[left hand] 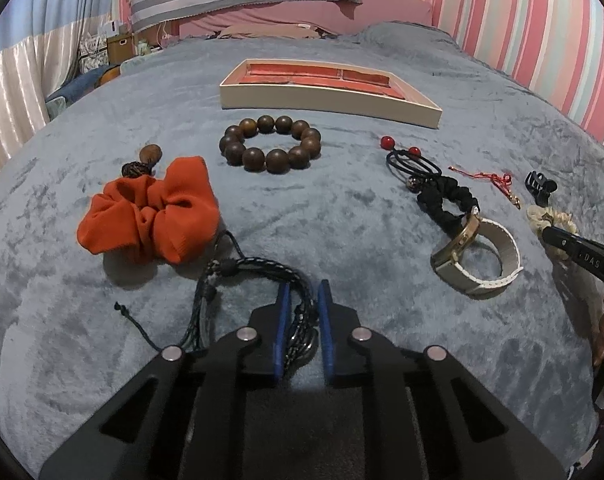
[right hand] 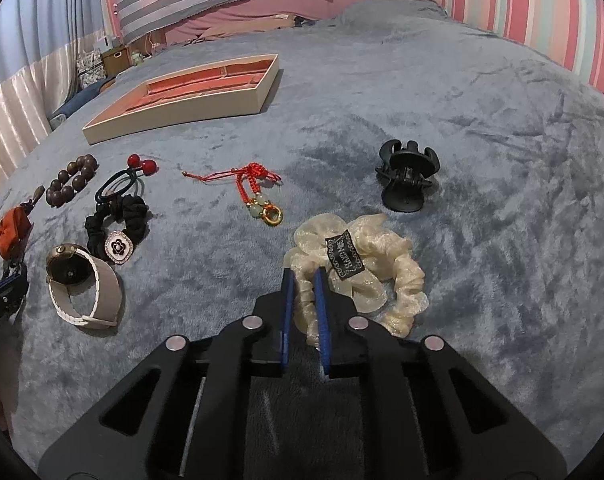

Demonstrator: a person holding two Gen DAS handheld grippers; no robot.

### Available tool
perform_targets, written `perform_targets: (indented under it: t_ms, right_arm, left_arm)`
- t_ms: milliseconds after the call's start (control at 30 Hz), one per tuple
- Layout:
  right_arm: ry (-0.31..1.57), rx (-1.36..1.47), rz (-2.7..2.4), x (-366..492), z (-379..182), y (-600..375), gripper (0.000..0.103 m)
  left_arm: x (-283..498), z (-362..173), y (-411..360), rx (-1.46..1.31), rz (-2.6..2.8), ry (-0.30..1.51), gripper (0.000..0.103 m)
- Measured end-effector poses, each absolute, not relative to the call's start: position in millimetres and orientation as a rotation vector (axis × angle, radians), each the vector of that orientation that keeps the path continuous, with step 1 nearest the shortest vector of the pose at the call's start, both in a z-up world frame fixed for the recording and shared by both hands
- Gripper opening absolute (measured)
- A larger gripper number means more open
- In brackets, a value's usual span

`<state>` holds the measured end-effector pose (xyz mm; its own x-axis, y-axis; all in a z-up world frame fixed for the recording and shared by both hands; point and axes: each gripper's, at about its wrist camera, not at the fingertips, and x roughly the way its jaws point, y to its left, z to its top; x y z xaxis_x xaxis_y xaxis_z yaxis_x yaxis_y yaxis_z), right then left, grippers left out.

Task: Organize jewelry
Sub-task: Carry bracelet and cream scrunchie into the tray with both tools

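Jewelry lies scattered across the grey-blue blanket point(left hand: 341, 208) of a bed, short of the cream tray point(left hand: 325, 98) with its red-lined compartments, as you work both tongs at once. Your left gripper point(left hand: 303, 304) is clenched on the dark braided cord bracelet point(left hand: 258, 272), whose strands run between the blue pads while its loose cord ends trail onto the blanket to the left. Your right gripper point(right hand: 303, 284) is clenched on a fold of the cream organza scrunchie point(right hand: 365, 276), which carries a black label and still rests on the blanket. Just beyond the left gripper, the orange scrunchie point(left hand: 154, 216) sits touching the bracelet's far loop, with a brown beaded charm point(left hand: 142, 162) behind it. The wooden bead bracelet point(left hand: 270, 144) lies nearest the tray's front wall. Toward the right, the black hair tie with red balls point(right hand: 130, 176) overlaps the black scrunchie with a flower badge point(right hand: 118, 228), which in turn touches the gold-faced watch on a pale strap point(right hand: 82, 284). The red knotted cord with jade beads and a gold ring point(right hand: 258, 192) lies apart in the middle, and the black claw clip point(right hand: 407, 176) stands just beyond the cream scrunchie
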<state>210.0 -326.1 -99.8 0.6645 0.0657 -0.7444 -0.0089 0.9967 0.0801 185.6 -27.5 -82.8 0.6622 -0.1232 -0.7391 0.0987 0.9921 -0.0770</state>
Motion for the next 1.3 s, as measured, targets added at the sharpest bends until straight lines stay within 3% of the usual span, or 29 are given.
perform_targets:
  t_ms: [767,1300]
  right_arm:
    - [0.728,0.158,0.009,225.8,-44.7,-318.0,0.009]
    - [0.640,0.105,0.079,394.6,3.7,-256.3,0.009]
  left_arm:
    - [215.5,-19.3,-13.4,-0.060,-0.253,0.751,0.012]
    - [396.3,25.5,-19.1,-0.005,-0.244,0.718,0.012]
